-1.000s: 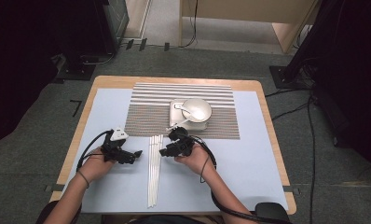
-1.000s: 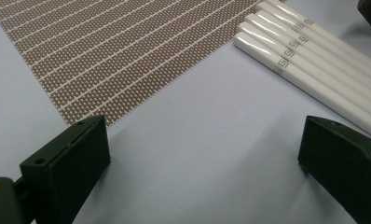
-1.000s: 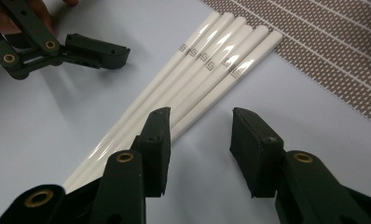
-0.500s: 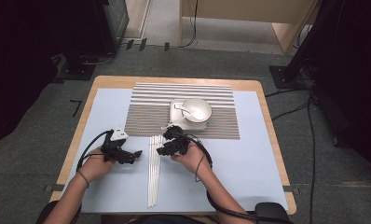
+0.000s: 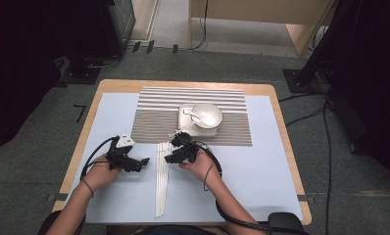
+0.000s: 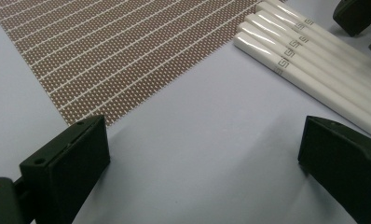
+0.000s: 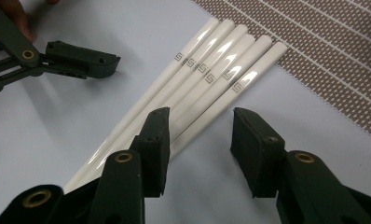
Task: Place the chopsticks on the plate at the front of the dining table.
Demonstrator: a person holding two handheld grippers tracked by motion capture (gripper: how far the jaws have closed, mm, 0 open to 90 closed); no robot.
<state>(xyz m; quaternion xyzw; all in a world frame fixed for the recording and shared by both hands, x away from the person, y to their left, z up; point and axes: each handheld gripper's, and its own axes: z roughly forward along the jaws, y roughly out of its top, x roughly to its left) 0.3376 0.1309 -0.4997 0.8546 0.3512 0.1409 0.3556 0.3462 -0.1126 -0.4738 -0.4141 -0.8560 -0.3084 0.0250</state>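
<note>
Several white chopsticks [image 5: 161, 186] lie side by side on the pale blue table cover, pointing away from the person. In the right gripper view the chopsticks [image 7: 211, 70] show grey printed marks near their thick ends. My right gripper [image 7: 201, 119] hangs low over the bundle with its jaws partly open. Its left jaw covers the sticks and neither pad presses on any. In the high view this right gripper [image 5: 169, 151] sits at the bundle's far end. My left gripper [image 5: 141, 164] rests left of the sticks. It is wide open [image 6: 204, 130] over bare cover.
A brown striped placemat [image 5: 154, 122] lies beyond the chopsticks. On it stands a white square dish [image 5: 185, 128] with a white bowl [image 5: 210, 116] and a spoon [image 5: 193, 115]. The wooden table edge [image 5: 80, 147] frames the blue cover, with open cover at right [image 5: 261, 171].
My right gripper has edged slightly left, onto the far end of the chopsticks. The left gripper has stayed where it was.
</note>
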